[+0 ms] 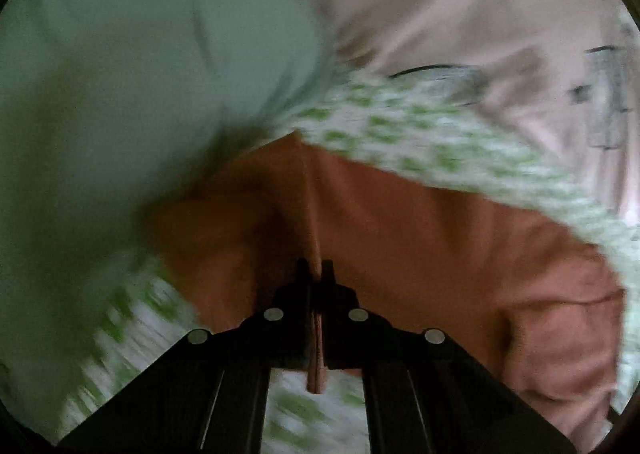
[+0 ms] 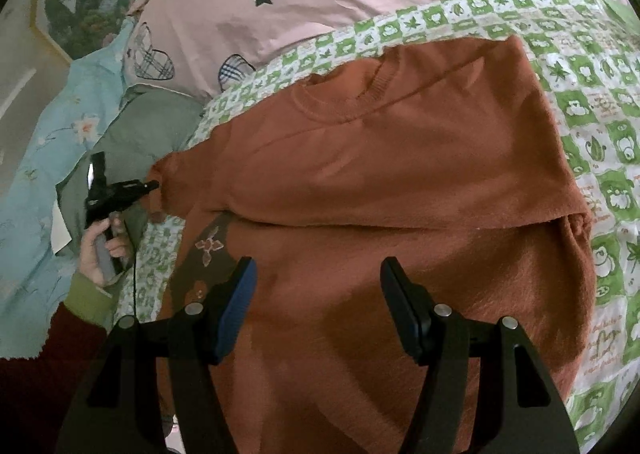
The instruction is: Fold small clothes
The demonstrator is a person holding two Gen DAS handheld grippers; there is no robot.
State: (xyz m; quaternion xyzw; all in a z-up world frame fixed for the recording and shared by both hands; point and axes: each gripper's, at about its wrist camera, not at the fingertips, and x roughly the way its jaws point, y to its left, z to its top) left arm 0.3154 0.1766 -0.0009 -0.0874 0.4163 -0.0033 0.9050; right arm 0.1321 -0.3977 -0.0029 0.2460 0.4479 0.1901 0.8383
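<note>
A rust-orange knitted sweater is spread on a green-and-white checked blanket, with one side already folded across its body. The sleeve cuff at its far left edge is pinched between the pressed-together fingers of the left gripper. The right gripper is held above the sweater's lower part, its fingers spread apart around nothing. A grey-green garment lies beside it.

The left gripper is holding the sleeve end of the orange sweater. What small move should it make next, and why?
Probably carry the sleeve inward across the orange sweater body. The left gripper is shut on the cuff, the sleeve sticks out sideways, and the right gripper hovers open.
</note>
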